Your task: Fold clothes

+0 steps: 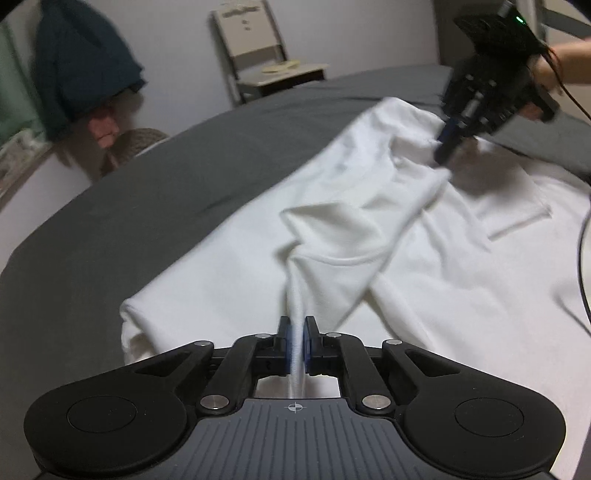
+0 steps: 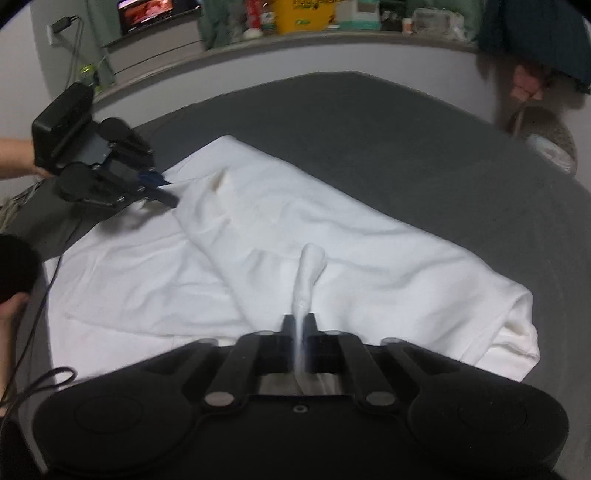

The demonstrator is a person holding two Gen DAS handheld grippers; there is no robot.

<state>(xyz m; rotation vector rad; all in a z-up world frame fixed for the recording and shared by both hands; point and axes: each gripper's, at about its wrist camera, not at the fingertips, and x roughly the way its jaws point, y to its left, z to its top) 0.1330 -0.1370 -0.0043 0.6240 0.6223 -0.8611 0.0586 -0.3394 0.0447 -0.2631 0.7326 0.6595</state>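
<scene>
A white garment (image 1: 369,236) lies spread on the dark grey bed (image 1: 147,206), partly folded over itself. My left gripper (image 1: 295,328) is shut on a pinched fold of its edge, lifted a little. My right gripper (image 2: 300,321) is shut on another pinched fold of the white garment (image 2: 295,229). In the left wrist view the right gripper (image 1: 445,147) grips the cloth at the far right. In the right wrist view the left gripper (image 2: 160,192) grips the cloth at the far left.
The grey bed (image 2: 406,147) fills both views. A folding chair (image 1: 258,51) and a hanging dark jacket (image 1: 81,62) stand beyond the bed. A cluttered shelf (image 2: 295,22) runs behind it. A black cable (image 2: 40,295) trails at the left.
</scene>
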